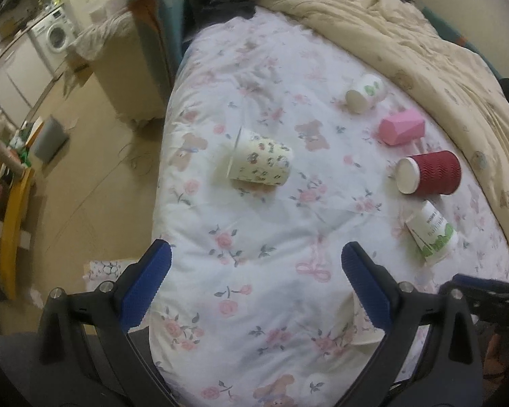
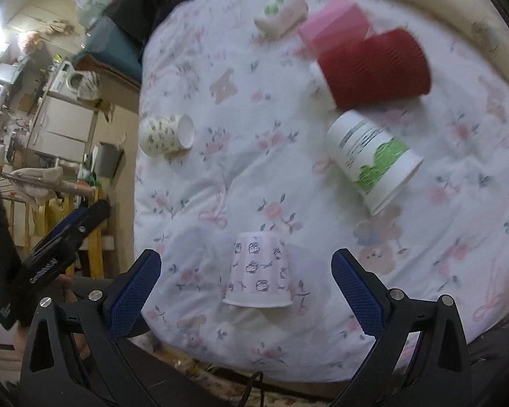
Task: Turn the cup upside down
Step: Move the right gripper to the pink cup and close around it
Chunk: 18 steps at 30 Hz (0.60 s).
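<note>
Here: thin paper cup (image 2: pixel 258 273), pale with small dark prints, stands mouth-down on the soft floral quilt (image 2: pixel 220 176), near, between the right gripper (image 2: pixel 246 283) jaws | right jaws wide, touching nothing | left gripper (image 1: pixel 256 279) jaws wide, empty | ribbed red cup (image 2: pixel 373 68) lies far right.

red cup (image 1: pixel 437 176): ribbed paper | quilt (image 1: pixel 254 237): soft matt cloth | tongs pads (image 2: pixel 132 295): textured rubber
</note>
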{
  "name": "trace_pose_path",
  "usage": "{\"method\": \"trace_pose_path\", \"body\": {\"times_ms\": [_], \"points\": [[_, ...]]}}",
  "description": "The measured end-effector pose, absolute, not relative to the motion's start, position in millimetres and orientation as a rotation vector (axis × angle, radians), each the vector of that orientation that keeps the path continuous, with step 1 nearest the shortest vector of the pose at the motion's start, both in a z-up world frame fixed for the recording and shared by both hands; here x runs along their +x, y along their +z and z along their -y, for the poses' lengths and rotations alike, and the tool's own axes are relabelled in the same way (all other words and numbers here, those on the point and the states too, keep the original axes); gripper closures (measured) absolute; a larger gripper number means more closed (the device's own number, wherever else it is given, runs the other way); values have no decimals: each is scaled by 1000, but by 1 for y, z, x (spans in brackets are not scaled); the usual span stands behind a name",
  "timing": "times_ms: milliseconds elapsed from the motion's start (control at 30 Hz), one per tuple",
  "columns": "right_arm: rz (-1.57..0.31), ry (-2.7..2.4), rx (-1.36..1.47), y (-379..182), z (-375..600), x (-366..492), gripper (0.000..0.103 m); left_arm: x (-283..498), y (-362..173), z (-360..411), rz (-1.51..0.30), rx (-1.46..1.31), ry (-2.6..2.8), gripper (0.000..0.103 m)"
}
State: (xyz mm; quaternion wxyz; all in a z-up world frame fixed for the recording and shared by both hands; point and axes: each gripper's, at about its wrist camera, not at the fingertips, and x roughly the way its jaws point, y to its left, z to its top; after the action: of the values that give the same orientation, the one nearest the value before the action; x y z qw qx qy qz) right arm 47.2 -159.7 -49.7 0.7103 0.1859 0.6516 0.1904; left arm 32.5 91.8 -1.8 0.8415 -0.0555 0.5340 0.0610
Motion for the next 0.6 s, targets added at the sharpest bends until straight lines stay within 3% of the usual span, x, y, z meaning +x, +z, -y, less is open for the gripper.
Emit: {"method": "trace_pose_path", "body": {"times_ms": [100, 467, 600], "points": [[-1554, 406, 436, -72, 153, 57, 16, 33, -5, -100, -1145, -169, 141, 4], [-1735, 365, 328, -130, 121, 72, 29, 38, -15, -101, -1191, -152, 130, 4], [-1758, 384, 285, -138, 112, 72, 41, 38, -16, -101, -1191, -151, 132, 4]]}}
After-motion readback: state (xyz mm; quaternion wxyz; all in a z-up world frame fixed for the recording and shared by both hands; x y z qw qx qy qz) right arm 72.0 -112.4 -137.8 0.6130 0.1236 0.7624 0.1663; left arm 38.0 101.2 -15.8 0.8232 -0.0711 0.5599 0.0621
